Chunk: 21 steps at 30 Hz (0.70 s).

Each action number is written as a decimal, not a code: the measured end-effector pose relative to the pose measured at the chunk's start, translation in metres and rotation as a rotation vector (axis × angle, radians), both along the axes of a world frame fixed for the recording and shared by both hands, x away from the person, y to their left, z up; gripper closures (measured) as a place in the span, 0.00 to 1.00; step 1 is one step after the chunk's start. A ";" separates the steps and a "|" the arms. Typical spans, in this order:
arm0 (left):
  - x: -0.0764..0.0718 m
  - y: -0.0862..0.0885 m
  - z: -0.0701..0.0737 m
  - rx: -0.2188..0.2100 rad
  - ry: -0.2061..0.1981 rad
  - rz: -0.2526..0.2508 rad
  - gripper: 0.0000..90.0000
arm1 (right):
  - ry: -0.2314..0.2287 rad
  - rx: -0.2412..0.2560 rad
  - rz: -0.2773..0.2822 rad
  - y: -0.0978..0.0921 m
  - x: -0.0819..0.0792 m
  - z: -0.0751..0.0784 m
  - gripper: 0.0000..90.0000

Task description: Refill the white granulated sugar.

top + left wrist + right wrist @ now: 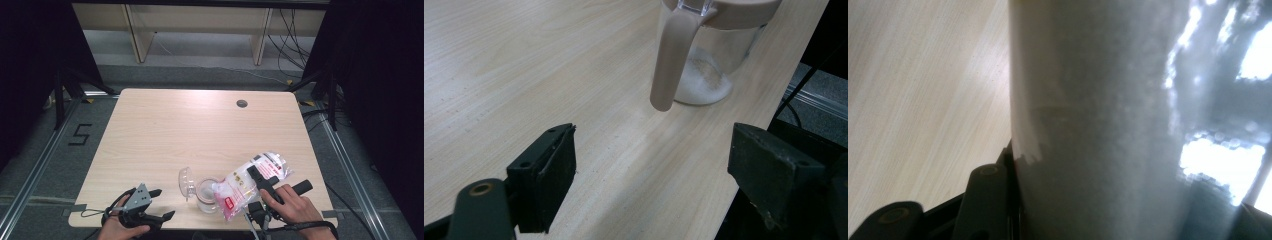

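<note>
Near edge, high view: left gripper (159,204) low at the table's (200,125) front-left corner, jaws spread wide, gripping nothing. Same spread in the left gripper view, plus beige handle and white grains at the bottom of the clear jar (711,60), unseen from above. Right gripper (260,181) clamped on a clear plastic bag (252,182) of white granules, tilted mouth-down over the jar (206,195), flip lid (186,182) open beside it. Red label on the bag, print too small to read. Farther back, floor marking "5" (80,134).
</note>
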<state>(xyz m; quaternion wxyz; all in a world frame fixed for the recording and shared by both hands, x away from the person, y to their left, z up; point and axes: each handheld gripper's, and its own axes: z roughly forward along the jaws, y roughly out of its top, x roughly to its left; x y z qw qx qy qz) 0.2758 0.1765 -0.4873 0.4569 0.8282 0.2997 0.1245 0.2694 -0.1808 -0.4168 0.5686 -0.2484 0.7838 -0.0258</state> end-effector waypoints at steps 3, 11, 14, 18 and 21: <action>0.001 0.000 0.000 0.002 -0.001 -0.007 0.21 | -0.007 -0.010 0.022 0.000 0.002 0.000 0.60; 0.000 0.000 -0.001 -0.018 0.016 0.011 0.21 | 0.006 0.009 0.000 -0.001 0.001 -0.002 0.60; 0.001 0.001 0.001 -0.003 0.024 -0.001 0.21 | 0.007 0.004 0.004 0.000 0.001 -0.003 0.60; 0.000 0.000 -0.001 -0.007 0.011 0.010 0.21 | 0.002 0.006 0.026 0.000 0.002 -0.002 0.60; 0.001 0.000 0.000 0.004 0.018 0.003 0.21 | 0.008 -0.006 0.016 0.000 0.002 -0.001 0.60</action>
